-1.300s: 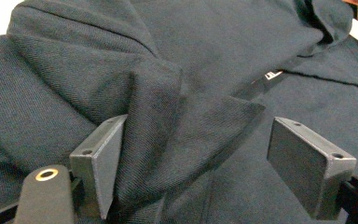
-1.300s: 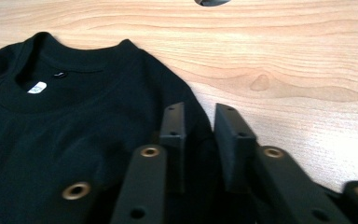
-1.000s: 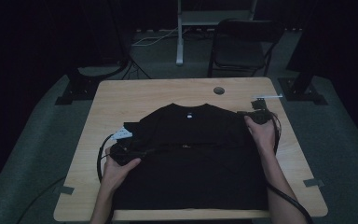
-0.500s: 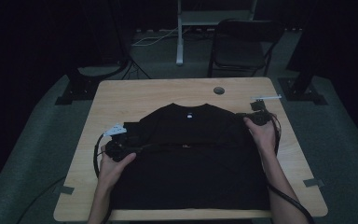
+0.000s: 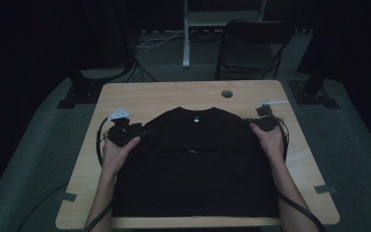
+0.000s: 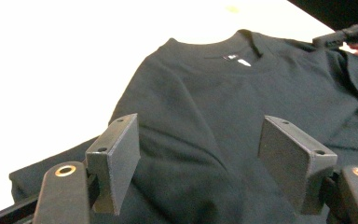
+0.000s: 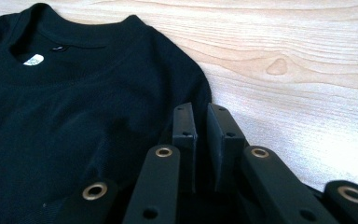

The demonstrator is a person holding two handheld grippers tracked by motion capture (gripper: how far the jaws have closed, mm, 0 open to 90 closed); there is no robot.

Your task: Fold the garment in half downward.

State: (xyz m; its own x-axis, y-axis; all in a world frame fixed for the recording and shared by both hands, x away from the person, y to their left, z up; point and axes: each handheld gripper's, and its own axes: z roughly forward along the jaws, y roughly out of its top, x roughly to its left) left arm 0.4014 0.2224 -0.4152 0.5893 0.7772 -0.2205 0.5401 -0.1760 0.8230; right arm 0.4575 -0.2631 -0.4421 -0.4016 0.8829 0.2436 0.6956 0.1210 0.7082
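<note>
Black T-shirt (image 5: 195,159) flat on wooden table (image 5: 164,96), centre frame, sleeves folded in. Left gripper (image 6: 205,172) spread, just been closing, nothing pinched (hovers over left shoulder). Right gripper (image 7: 200,140) pressed near-together at right shoulder edge; cloth pinch unclear. Advice: both grab shoulders evenly.

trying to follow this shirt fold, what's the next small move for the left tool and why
Probably bring the left tool back down onto the near sleeve edge of the black t-shirt and close on it. Its jaws stand open above the fabric with nothing between them, having just been closing a little, while the right tool is nearly shut at the opposite shoulder. Both sides likely need a grip to fold evenly.
</note>
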